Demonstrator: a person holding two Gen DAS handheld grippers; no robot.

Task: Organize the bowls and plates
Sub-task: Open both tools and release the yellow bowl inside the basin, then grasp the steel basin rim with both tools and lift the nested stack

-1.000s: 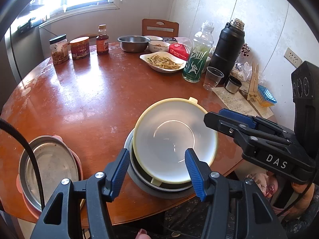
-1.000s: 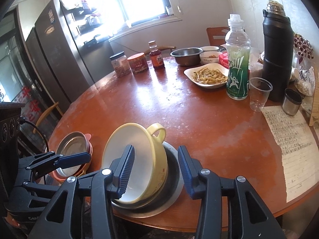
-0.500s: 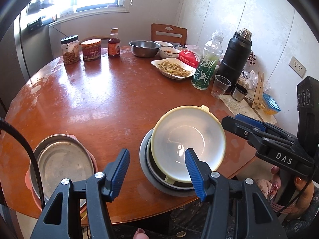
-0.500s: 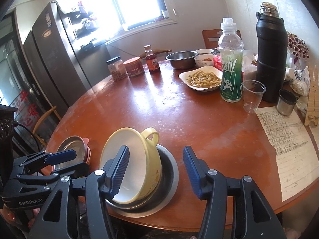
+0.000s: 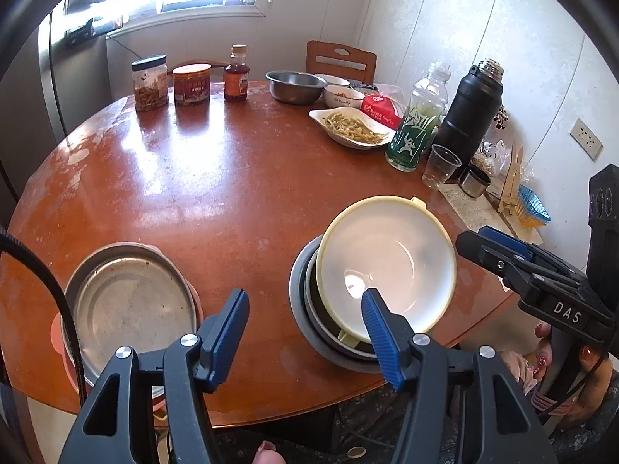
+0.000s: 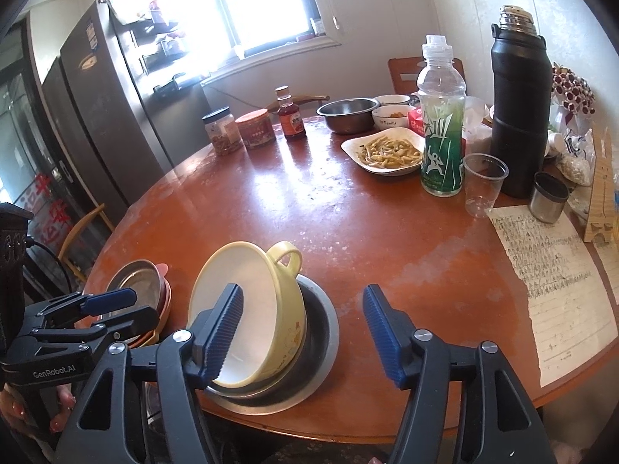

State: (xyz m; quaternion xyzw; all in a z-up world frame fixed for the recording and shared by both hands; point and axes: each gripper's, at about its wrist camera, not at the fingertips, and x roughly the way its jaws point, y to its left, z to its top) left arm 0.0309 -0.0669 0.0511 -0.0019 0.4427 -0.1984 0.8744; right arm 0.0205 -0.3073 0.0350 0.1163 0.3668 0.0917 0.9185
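Overall, the round brown table (image 5: 232, 178) stood in a bright kitchen, its worn, glossy top catching glare from the window (image 6: 263, 4) behind it. Beside the window, left of the table, stood a grey fridge (image 6: 100, 116); a wooden chair (image 5: 340, 62) sat at the table's far edge against the pale panelled wall.

At the table's near edge a yellow bowl (image 5: 387, 263) with a handle leaned tilted inside a steel bowl (image 6: 321, 332). Left of that stack, also at the near edge, a steel plate (image 5: 127, 301) lay on a pink dish (image 6: 165, 294).

The left gripper (image 5: 305, 332) hung over the near edge between the two stacks, jaws spread and holding nothing. The right gripper (image 6: 303, 328) was also spread wide and empty, one finger in front of the yellow bowl; whether it touched the bowl could not be told.

Along the table's far side stood two jars (image 5: 170, 85), a sauce bottle (image 5: 236, 77), a metal basin (image 5: 296, 87), a small white bowl (image 5: 343, 96) and a dish of food (image 5: 354, 127). On its right side were a green bottle (image 6: 441, 123), a black flask (image 6: 518, 116), a clear cup (image 6: 481, 185), a steel cup (image 6: 547, 197) and a written sheet (image 6: 553, 278).
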